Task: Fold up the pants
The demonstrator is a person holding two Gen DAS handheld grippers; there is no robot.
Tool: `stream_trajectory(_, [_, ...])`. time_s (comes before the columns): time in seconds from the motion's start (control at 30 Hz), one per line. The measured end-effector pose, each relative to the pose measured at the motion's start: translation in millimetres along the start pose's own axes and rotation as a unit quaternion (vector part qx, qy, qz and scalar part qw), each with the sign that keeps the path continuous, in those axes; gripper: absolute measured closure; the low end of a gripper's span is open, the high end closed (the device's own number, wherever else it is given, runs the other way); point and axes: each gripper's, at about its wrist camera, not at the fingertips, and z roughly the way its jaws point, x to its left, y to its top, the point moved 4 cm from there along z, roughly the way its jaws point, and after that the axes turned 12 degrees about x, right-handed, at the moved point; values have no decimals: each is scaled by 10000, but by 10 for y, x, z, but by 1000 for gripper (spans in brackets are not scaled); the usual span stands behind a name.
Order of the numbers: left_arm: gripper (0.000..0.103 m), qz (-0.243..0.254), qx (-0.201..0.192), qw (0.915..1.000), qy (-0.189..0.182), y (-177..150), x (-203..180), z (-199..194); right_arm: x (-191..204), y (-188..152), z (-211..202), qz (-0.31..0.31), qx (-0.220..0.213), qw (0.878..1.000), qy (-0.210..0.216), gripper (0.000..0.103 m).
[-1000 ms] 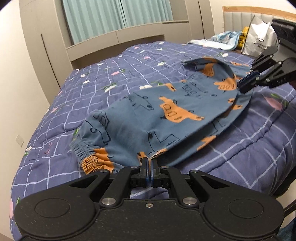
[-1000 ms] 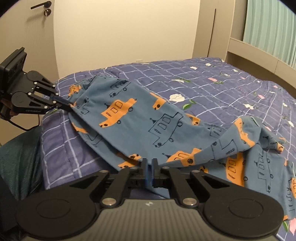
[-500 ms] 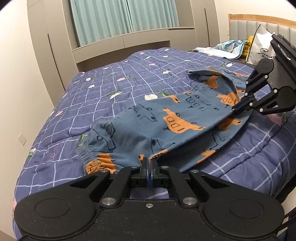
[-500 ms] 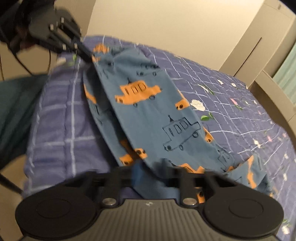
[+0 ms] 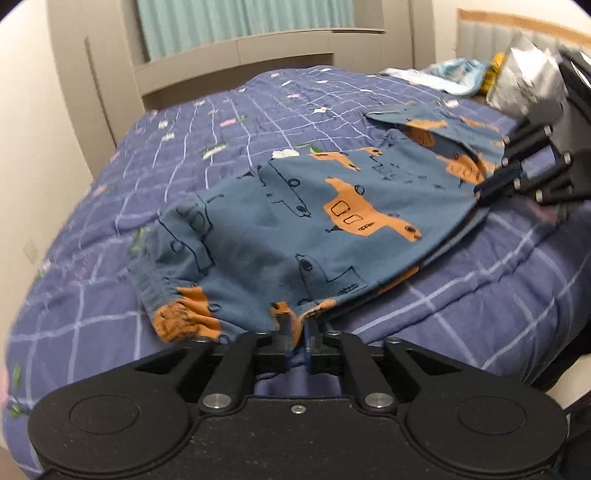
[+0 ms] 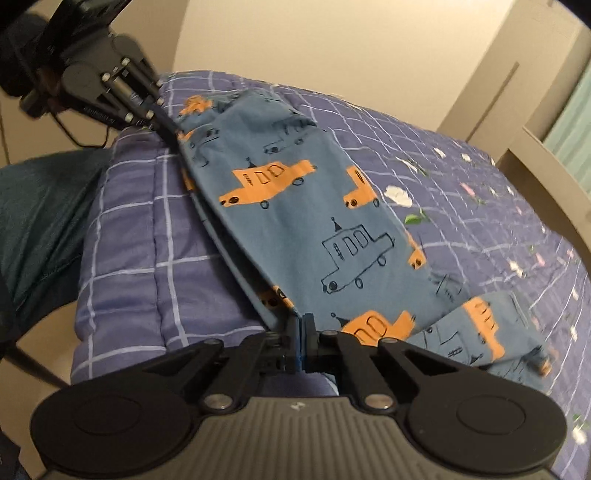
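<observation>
1. Pants [image 5: 303,229], blue-grey cotton printed with orange and outlined cars, lie folded lengthwise on the bed's purple quilt [image 5: 207,147] with its white grid lines, stretched between the two tongs along the near edge of the bed.
2. Left tongs [image 5: 297,332] sit at the gathered elastic waistband [image 5: 173,302] end, and the jaws have just been opening; a narrow gap shows between the blue pads, with a bit of the cloth's edge still lying between them, loosely rather than pinched.
3. Right tongs [image 6: 303,332] are closed tight on the folded edge of the pants at the leg end, the pads pressed together with the fabric caught in them.
4. From the right wrist view, the left tongs [image 6: 173,127] appear at the top left, tips touching the far end of the cloth.
5. From the left wrist view, the right tongs [image 5: 487,192] reach in from the right, tips on the fabric's edge.
6. A dark green trouser leg [image 6: 40,221] of the person shows just beside the bed.
7. Behind, a white plastic bag [image 5: 524,81] and a pale blue cloth [image 5: 454,74] rest near the padded headboard [image 5: 480,37]; teal curtains [image 5: 240,22] hang above a beige cabinet.
</observation>
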Motion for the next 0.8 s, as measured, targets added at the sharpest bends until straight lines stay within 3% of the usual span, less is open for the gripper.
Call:
stream_trajectory(0.07, [63,-256,-54,9994,-228,41,-3,-31,-63,-20,-27,241,-163,9995,136,84])
stream_trajectory(0.1, [57,-330,-108,9989,-318,62,-23,-44,-102,-44,-62,387,-254,9987,200,61])
stream_trajectory(0.13, [45,-399,-168,9984,-375,92,-51,-54,-147,-79,-98,556,-373,9975,234,42])
stream_trajectory(0.17, [33,-459,-237,9978,-422,126,-91,-55,-183,-121,-137,693,-480,9961,255,39])
stream_trajectory(0.27, [15,-643,-477,9947,-642,289,-244,-16,-387,-228,-226,1182,-672,9905,217,25])
stream_trajectory(0.33, [5,-770,-626,9911,-891,450,-367,70,-585,-312,-280,1531,-793,9850,47,3])
stream_trajectory(0.37, [1,-827,-692,9892,-988,533,-416,117,-702,-349,-305,1703,-861,9816,-54,2])
stream_trajectory(0.5, [1,-1216,-1039,9761,-1474,948,-653,366,-1193,-401,-308,2214,-841,9706,-436,0])
stream_trajectory(0.57, [1,-1446,-1115,9646,-1902,1177,-719,501,-1431,-379,-280,2335,-792,9676,-549,0])
stream_trajectory(0.63, [1,-1675,-972,9484,-2512,1423,-768,685,-1698,-306,-230,2426,-683,9664,-499,0])
stream_trajectory(0.7, [1,-1925,-854,9339,-2890,1611,-797,846,-1951,-186,-150,2463,-578,9664,-448,0])
stream_trajectory(0.73, [1,-2003,-827,9310,-2937,1696,-818,918,-2035,-130,-108,2469,-558,9663,-463,0])
stream_trajectory(0.8, [1,-1995,-860,9335,-2852,1844,-876,1013,-2216,-18,23,2483,-377,9666,-509,0])
